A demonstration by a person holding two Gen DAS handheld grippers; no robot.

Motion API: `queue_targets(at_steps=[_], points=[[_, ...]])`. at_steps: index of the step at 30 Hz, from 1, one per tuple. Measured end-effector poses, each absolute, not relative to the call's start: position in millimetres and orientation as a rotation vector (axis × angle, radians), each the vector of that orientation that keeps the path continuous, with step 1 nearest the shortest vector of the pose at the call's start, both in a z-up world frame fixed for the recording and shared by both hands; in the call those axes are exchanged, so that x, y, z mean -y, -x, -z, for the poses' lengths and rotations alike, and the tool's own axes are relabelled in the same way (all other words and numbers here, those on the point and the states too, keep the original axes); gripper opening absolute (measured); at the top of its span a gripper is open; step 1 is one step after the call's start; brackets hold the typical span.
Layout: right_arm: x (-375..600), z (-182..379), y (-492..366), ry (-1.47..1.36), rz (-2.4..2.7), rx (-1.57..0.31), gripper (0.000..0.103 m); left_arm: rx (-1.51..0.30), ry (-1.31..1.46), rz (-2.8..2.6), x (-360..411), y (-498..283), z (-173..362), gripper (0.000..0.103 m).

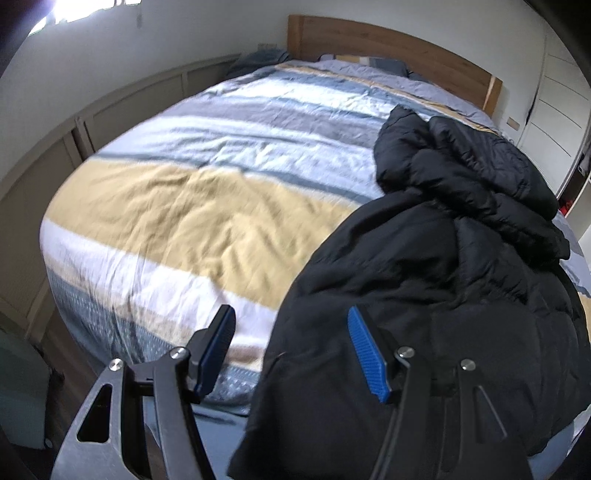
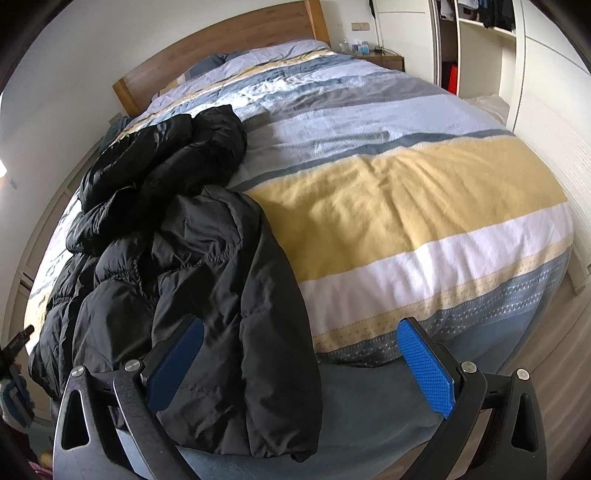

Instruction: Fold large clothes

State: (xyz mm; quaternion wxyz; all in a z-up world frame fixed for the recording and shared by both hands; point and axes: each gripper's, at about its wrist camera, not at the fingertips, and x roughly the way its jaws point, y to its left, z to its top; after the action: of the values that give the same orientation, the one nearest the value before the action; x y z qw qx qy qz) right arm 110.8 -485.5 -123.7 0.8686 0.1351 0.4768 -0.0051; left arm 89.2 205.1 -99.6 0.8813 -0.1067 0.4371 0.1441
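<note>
Coat (image 1: 443, 258) lies bunched up, black and puffy, on the striped bed (image 1: 177, 206), hanging over its end.
Left gripper (image 1: 291, 350) and right gripper (image 2: 301, 365) are both spread wide, holding nothing. Only the right view shows a nightstand (image 2: 384, 59) and closet shelves (image 2: 484, 22).

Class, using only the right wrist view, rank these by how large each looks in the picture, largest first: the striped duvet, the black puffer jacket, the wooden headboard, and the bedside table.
1. Striped duvet
2. Black puffer jacket
3. Wooden headboard
4. Bedside table

The jacket lies nearest the camera, so its apparent size is exaggerated; headboard and table sit farthest away.
</note>
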Motion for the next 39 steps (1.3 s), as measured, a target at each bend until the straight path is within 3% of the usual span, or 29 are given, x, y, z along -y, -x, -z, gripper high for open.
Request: queue_targets(at_steps=[5,15,22,34,37,39], points=[[487,134,-112,-0.309,0.001,-1.017,0.103,-0.952,0.319,-0.221,-223,-82,119,0.062],[499,171,-117,-0.429,-0.055,-1.101,0.103,-1.003,0.779,0.083,-254,-71,174,0.062],[503,198,-119,-0.565,-0.146,-1.143,0.103,-1.019,0.947,0.224,-256,-65,191,0.07],[473,211,-115,-0.698,-0.411,-1.141,0.102,-0.967,1.139,0.364,-247,-53,198,0.071],[467,208,-115,-0.702,-0.449,-1.137,0.094,-0.955,1.139,0.374,-242,-56,193,0.071],[464,209,-114,-0.705,-0.465,-1.135,0.079,-0.957,1.13,0.364,-236,-59,191,0.071]])
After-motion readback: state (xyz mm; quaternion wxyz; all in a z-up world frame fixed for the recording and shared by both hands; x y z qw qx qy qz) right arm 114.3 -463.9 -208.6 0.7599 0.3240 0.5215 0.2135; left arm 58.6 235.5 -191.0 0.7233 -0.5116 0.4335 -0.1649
